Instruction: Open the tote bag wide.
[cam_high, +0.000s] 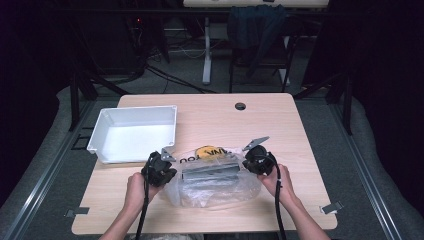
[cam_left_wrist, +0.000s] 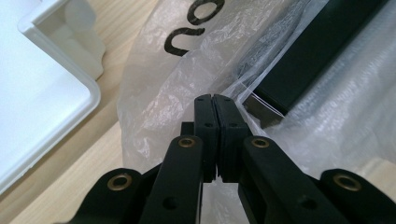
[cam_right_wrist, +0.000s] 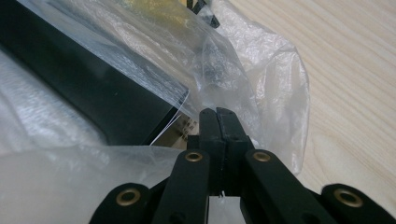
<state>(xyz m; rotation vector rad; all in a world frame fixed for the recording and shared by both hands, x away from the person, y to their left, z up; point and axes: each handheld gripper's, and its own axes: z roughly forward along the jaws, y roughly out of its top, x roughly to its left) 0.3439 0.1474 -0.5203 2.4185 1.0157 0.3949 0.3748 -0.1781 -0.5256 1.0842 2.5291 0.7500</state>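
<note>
Bag: clear plastic bag (cam_high: 215, 182) lies on the wooden table (cam_high: 280, 125), near the person's edge, just right of the white bin (cam_high: 132, 132)
Contents: a long dark box (cam_high: 210, 172) sits inside, lying flat, with a yellow printed patch (cam_high: 207, 151) toward the far side
Left tongs: left gripper (cam_left_wrist: 215, 103) is at the bag's left end, jaws together; film looks pinched between them, and no gap shows
Right tongs: right gripper (cam_right_wrist: 218, 116) is at the bag's right end, jaws together, a fold of film apparently caught between them
Feel of the film: thin, crinkly, slick; I'd judge it will stretch and slide rather than hold shape, and could tear under a hard tug
Feel of the load: the box looks stiff and likely carries most of the weight, so it may sag and shift inside when lifted
Where to grip: bunched film at both ends, as now, close to the box's ends
Risk: one pinch slipping lets the box swing down
</note>
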